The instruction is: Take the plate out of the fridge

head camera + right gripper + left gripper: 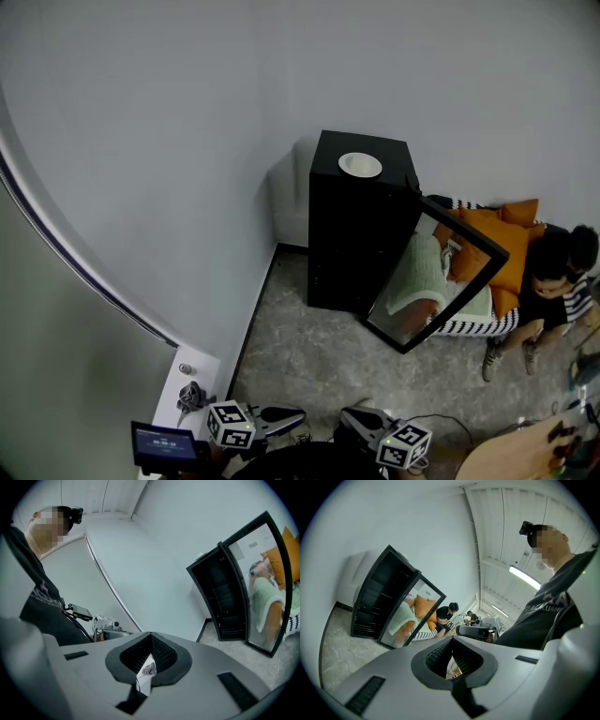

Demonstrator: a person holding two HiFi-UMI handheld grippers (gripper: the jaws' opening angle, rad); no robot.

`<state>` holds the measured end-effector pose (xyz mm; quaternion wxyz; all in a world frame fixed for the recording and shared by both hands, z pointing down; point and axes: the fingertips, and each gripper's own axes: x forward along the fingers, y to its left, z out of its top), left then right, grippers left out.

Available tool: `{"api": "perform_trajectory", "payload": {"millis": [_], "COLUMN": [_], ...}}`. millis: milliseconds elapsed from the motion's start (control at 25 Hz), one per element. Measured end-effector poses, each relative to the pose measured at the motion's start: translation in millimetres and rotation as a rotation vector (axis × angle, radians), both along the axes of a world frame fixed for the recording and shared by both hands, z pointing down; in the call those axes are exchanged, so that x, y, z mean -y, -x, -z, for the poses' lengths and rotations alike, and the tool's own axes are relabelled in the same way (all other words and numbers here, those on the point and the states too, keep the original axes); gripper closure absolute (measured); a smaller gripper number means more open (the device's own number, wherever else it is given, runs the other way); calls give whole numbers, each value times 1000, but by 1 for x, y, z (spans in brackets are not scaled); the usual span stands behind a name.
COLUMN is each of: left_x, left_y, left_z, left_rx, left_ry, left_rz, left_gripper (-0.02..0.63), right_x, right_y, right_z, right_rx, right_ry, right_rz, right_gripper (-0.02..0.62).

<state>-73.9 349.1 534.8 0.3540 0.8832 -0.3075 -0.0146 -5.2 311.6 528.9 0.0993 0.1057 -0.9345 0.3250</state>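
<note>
White round plate (360, 165) atop black fridge (354, 234), left hand-held gripper (296, 413) and right hand-held gripper (347, 415) closed, empty

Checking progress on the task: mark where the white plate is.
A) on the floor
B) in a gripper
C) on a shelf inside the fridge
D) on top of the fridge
D: the white plate sits on the flat top of the black fridge, whose door hangs open.

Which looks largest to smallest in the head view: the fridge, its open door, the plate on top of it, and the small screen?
1. Fridge
2. Open door
3. Small screen, though it only looks this big because it sits near the camera
4. Plate
</note>
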Motion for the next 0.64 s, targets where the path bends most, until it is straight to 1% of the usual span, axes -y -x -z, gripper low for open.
{"api": "perform_trajectory", "payload": {"millis": [360, 640], "left_x": [-1, -5], "left_y": [12, 5], "left_z": [0, -2], "left_rx": [-19, -28], "left_ry": [14, 24], "left_rz": [33, 42], "left_gripper": [601, 601], "right_x": [-2, -5], "right_y": [14, 5], "right_z": [-1, 0], "right_rx": [-21, -19], "right_ry": [8, 5], "right_rz": [38, 31], "right_gripper": [592, 592]}}
